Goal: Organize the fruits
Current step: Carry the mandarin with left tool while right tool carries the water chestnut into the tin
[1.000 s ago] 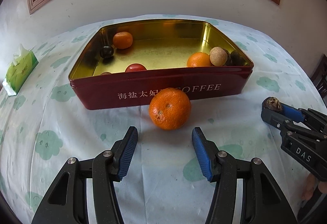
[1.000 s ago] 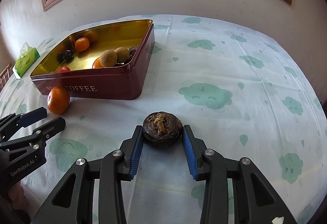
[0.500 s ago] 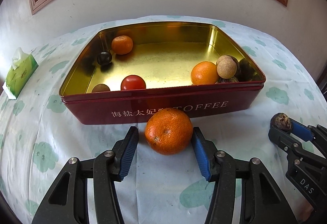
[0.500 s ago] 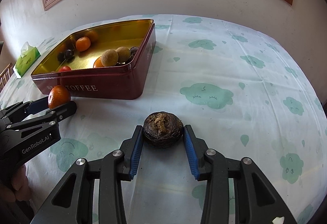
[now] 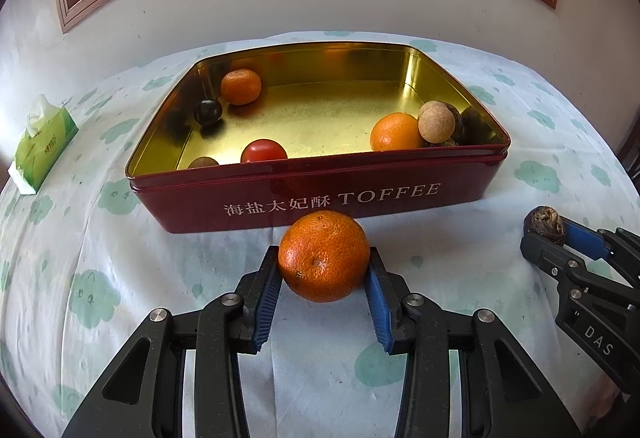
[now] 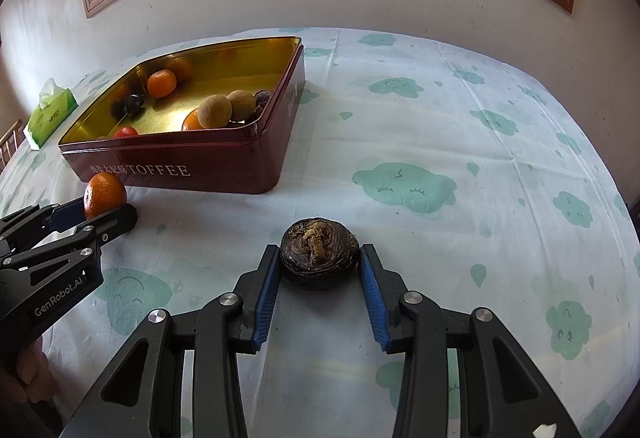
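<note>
My left gripper (image 5: 324,270) is shut on an orange tangerine (image 5: 324,256), just in front of the red TOFFEE tin (image 5: 320,194). It also shows in the right wrist view (image 6: 105,195). My right gripper (image 6: 319,266) is shut on a dark brown water chestnut (image 6: 319,254) over the tablecloth, to the right of the tin (image 6: 192,166). The chestnut also shows at the right in the left wrist view (image 5: 544,225). The tin holds several fruits: two tangerines (image 5: 241,87), a red tomato (image 5: 264,151), a dark round fruit (image 5: 208,112) and brown round fruits (image 5: 437,122).
A green tissue pack (image 5: 42,146) lies at the table's far left. The table has a white cloth with green cloud prints (image 6: 404,184). A white wall and a wood-framed window stand behind the table. A hand (image 6: 28,370) holds the left gripper.
My left gripper moved forward around the tangerine and closed on it. The right gripper kept its hold on the water chestnut and barely moved.
</note>
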`<state>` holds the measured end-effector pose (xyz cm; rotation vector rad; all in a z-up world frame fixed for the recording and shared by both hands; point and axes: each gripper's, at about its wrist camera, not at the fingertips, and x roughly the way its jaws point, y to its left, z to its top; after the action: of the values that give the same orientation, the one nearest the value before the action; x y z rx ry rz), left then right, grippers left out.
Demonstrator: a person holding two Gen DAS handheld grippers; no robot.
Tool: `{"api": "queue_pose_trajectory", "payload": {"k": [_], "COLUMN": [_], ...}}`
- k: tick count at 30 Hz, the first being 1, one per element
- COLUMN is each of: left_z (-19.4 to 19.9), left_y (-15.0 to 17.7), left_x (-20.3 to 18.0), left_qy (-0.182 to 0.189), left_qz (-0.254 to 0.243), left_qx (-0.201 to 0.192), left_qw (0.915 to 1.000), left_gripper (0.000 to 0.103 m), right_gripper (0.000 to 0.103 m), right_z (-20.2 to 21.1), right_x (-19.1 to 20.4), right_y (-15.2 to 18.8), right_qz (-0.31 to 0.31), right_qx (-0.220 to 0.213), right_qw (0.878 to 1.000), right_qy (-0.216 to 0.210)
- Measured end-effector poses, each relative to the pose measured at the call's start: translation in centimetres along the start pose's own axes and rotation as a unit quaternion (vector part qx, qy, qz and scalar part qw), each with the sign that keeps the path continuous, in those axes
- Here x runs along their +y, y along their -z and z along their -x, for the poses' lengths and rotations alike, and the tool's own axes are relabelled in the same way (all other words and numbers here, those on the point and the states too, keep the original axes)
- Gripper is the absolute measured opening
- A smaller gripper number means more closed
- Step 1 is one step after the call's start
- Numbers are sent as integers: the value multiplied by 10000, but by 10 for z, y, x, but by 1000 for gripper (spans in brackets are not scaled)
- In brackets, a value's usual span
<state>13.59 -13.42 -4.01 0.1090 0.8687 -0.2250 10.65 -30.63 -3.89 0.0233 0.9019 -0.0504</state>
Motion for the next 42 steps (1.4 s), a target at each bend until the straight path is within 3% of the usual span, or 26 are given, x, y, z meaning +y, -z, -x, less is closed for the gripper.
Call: {"api": "queue_pose_trajectory", "payload": {"k": [15,42], "left_z": [16,16], "left_y": [19,19], "left_x": [18,32], "left_qy": [-220,-102], "left_qz": [0,305], "left_qx": [-14,19], "left_qw": [9998,9995], "left_gripper": [42,42], "right_gripper": [38,35], "right_z": [0,1], "right_x": [0,0], "right_y": [0,-1], "right_qz": [19,-103], "right_qx": [4,10], "right_qw": [10000,9999], "right_qy": [19,32]}}
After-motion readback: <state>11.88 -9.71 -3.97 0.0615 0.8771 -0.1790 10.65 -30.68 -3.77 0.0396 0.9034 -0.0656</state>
